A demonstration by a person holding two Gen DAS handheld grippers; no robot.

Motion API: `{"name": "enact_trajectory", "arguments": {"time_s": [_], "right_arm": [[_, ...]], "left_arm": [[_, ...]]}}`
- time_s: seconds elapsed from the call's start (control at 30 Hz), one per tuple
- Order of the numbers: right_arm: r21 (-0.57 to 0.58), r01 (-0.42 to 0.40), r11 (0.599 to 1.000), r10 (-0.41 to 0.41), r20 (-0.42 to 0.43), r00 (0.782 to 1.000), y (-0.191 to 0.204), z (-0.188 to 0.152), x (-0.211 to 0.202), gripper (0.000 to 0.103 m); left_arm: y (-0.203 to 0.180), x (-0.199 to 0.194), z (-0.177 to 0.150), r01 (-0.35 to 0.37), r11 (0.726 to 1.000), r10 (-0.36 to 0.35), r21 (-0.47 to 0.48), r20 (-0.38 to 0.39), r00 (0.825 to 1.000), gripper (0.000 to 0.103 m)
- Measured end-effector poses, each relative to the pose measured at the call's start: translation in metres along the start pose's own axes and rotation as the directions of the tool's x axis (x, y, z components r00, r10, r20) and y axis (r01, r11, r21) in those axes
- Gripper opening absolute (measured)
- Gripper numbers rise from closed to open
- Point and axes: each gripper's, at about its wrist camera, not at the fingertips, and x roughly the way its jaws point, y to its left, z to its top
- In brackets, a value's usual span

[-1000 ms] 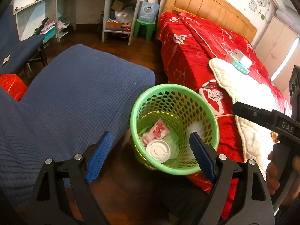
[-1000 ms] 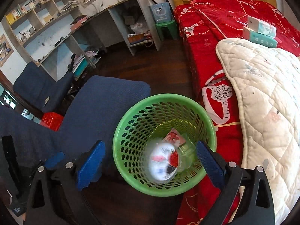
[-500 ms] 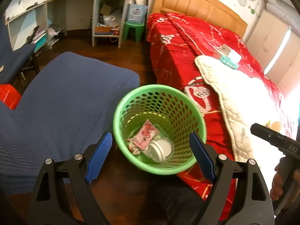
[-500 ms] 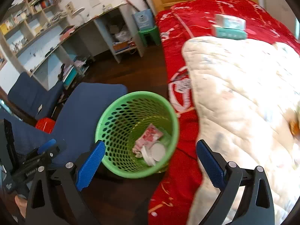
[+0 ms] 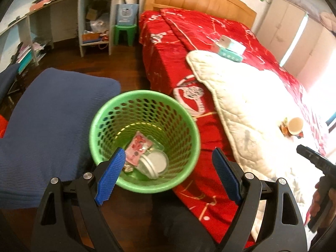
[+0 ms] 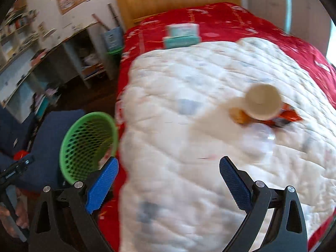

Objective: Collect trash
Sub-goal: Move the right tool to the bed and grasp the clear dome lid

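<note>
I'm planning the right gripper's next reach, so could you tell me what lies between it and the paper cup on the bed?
Only bare white quilt lies between the open right gripper and the paper cup, as the right wrist view shows.

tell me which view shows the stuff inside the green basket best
The left wrist view: it looks straight down into the green basket, showing a pink wrapper and a clear lidded cup at the bottom. The right wrist view catches the basket only side-on and blurred, contents hidden.

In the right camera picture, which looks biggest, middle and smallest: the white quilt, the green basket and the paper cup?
1. White quilt, by far.
2. Green basket.
3. Paper cup, though it looks close to the basket in size.
</note>
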Motion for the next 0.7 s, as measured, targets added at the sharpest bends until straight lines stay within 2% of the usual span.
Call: {"name": "enact_trajectory", "arguments": {"time_s": [0.1,0.17,0.3,0.37,0.7], "right_arm": [[0.048,0.053,0.997,-0.053,0.005,0.999,-0.033,0.001,-0.002,0.092],[0.068,0.078,0.995,-0.078,0.000,0.997,-0.051,0.002,0.000,0.086],[0.122,0.119,0.985,-0.118,-0.020,0.993,-0.085,0.003,0.011,0.085],[0.144,0.130,0.981,-0.126,-0.034,0.991,-0.099,0.004,0.018,0.081],[0.187,0.157,0.970,-0.144,-0.079,0.986,-0.127,0.020,0.054,0.078]], "left_arm": [[-0.013,0.003,0.000,0.013,1.000,-0.013,0.019,-0.008,1.000,0.083],[-0.021,0.005,0.000,0.020,0.999,-0.020,0.034,-0.013,1.000,0.083],[-0.033,0.011,0.002,0.038,0.998,-0.037,0.049,-0.027,0.999,0.083],[-0.038,0.013,0.003,0.038,0.998,-0.037,0.055,-0.030,0.999,0.083],[-0.055,0.026,0.009,0.048,0.996,-0.044,0.077,-0.053,0.998,0.083]]}}
